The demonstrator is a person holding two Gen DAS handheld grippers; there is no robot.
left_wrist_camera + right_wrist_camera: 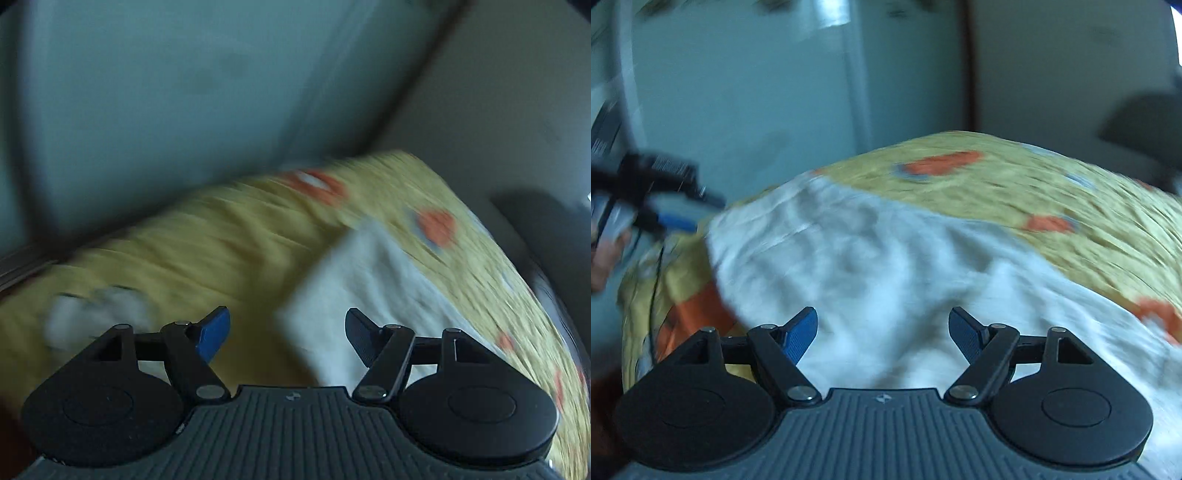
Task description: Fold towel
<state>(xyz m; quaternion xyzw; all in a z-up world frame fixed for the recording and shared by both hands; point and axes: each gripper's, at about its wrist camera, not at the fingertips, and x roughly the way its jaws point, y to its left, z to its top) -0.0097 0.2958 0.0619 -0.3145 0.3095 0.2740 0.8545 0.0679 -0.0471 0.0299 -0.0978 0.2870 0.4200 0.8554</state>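
Observation:
A white towel (879, 266) lies spread and rumpled on a yellow bedsheet (1052, 188) with orange patches. My right gripper (884, 332) hovers over the towel's near part, open, with nothing between its blue pads. In the left wrist view the towel (365, 284) shows a corner at lower right of centre. My left gripper (288, 334) stands open above that corner and the sheet (221, 240), holding nothing. The left gripper (676, 218) also shows blurred at the left edge of the right wrist view, with a hand behind it. Both views are motion-blurred.
A pale blue-green wall (184, 92) stands behind the bed. A second white bundle (96, 314) lies on the sheet at the left. A dark rounded object (1145, 125) sits at the far right beyond the bed. The bed's edge drops off at right.

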